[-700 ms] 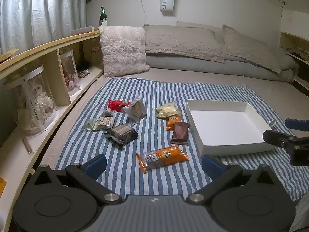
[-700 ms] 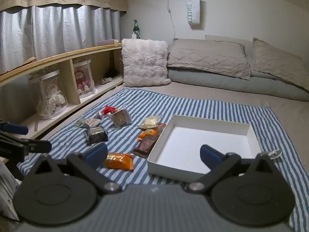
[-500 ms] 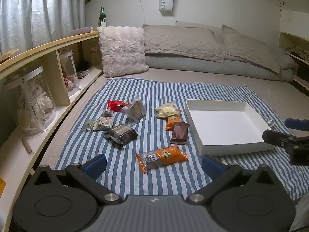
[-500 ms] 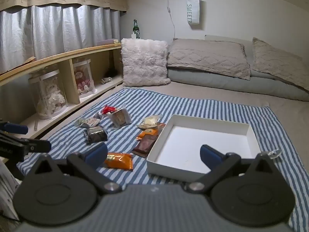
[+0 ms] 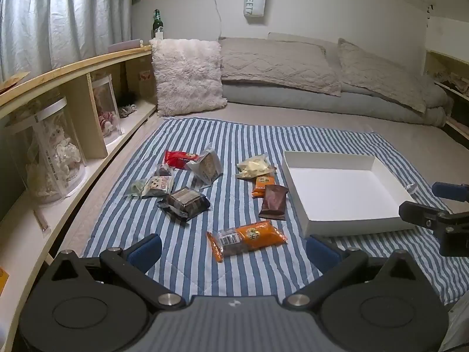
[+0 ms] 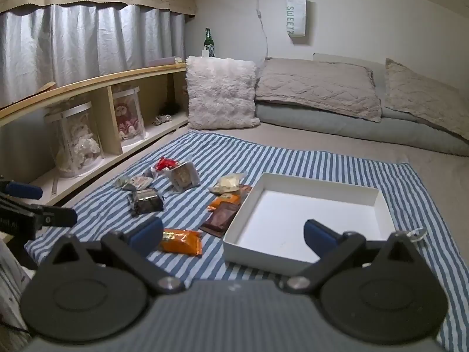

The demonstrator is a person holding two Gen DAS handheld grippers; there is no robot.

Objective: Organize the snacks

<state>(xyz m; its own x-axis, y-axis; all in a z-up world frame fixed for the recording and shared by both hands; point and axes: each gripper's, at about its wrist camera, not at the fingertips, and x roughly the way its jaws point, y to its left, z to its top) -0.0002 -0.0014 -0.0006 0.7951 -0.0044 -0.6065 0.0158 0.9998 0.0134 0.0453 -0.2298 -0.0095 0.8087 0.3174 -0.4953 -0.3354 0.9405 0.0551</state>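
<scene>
Several snack packs lie on a blue-striped cloth (image 5: 187,243) left of an empty white box (image 5: 296,176) (image 6: 234,234). Nearest is an orange pack (image 5: 247,239) (image 6: 181,241). Beyond it sit a brown pack (image 5: 273,201), a dark wrapped pack (image 5: 185,202), a yellow bag (image 5: 253,166), a red pack (image 5: 177,158) and a silver pouch (image 5: 206,166). My left gripper (image 5: 233,249) stands open above the cloth's near edge, nothing between its fingers. My right gripper (image 6: 233,234) is open too, hovering before the box's near corner; it shows at the right edge of the left wrist view.
A wooden shelf (image 5: 73,67) with clear jars of soft toys (image 5: 55,152) runs along the left. A fluffy white cushion (image 5: 187,76), grey pillows (image 5: 278,61) and folded bedding close off the back. A small clear scrap (image 6: 417,233) lies right of the box.
Both views have shifted very slightly; the snacks, the box and both open grippers keep their places.
</scene>
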